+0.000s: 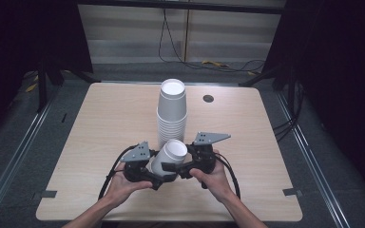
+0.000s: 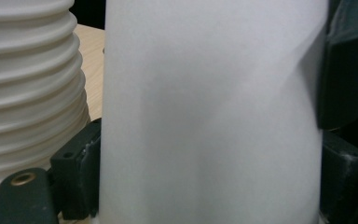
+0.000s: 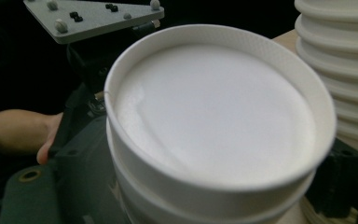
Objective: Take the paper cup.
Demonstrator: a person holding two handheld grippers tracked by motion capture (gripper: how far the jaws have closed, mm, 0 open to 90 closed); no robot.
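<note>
A tilted white paper cup (image 1: pixel 171 154) with a second cup nested in it is held just above the table, in front of a tall stack of white cups (image 1: pixel 172 111). My left gripper (image 1: pixel 161 176) comes in from the left and is shut on the cup's lower body. In the left gripper view the cup wall (image 2: pixel 209 116) spans the gap between both jaws of my left gripper (image 2: pixel 209 186). My right gripper (image 1: pixel 178 168) comes in from the right, shut on the cup nearer the rim. The right gripper view looks into the cup's mouth (image 3: pixel 214 116), with two rims showing.
The light wooden table (image 1: pixel 100 123) has a small round cable hole (image 1: pixel 208 99) at the back right. The cup stack (image 2: pixel 28 93) stands close beside the held cup (image 3: pixel 345 70). Cables lie on the floor beyond the far edge (image 1: pixel 209 61). Dark curtains flank both sides.
</note>
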